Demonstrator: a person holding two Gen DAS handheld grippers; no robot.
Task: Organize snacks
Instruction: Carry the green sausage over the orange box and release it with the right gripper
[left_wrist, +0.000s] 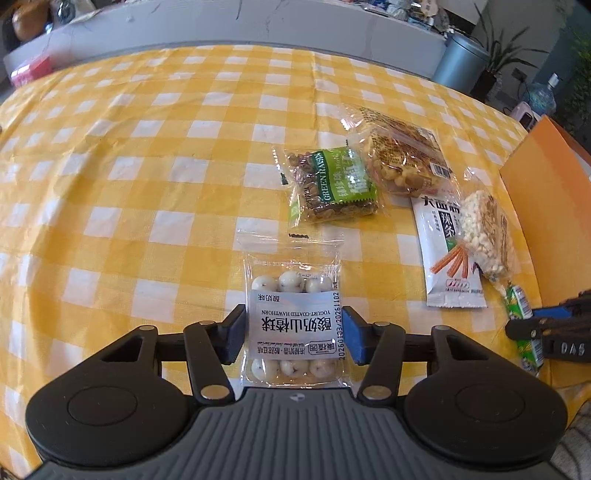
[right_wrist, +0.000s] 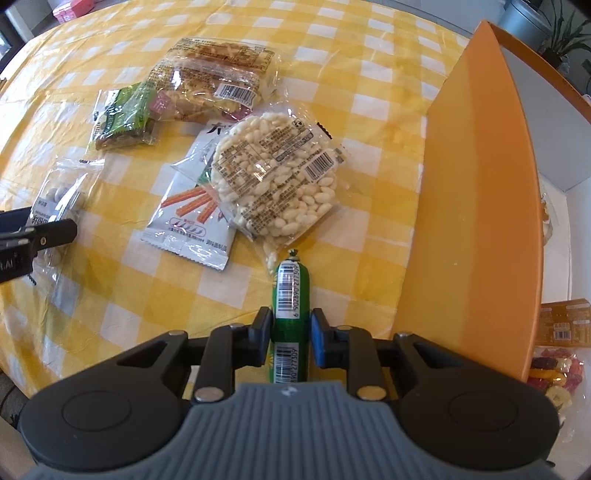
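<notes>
My left gripper (left_wrist: 293, 332) is shut on a clear pack of yogurt-coated hawthorn balls (left_wrist: 293, 317) on the yellow checked tablecloth (left_wrist: 129, 184). My right gripper (right_wrist: 288, 332) is shut on a green sausage stick (right_wrist: 290, 295), beside the orange box (right_wrist: 476, 221). Further out lie a green raisin pack (left_wrist: 332, 184), a peanut brittle pack (left_wrist: 402, 155), a white spicy strip packet (left_wrist: 443, 251) and a round puffed rice cake (right_wrist: 275, 177). The right gripper also shows in the left wrist view (left_wrist: 532, 325).
The orange box has white inner walls (right_wrist: 554, 147) and holds packs of dried fruit (right_wrist: 554, 373). A grey bin (left_wrist: 461, 59) and a potted plant (left_wrist: 498, 55) stand beyond the table's far edge.
</notes>
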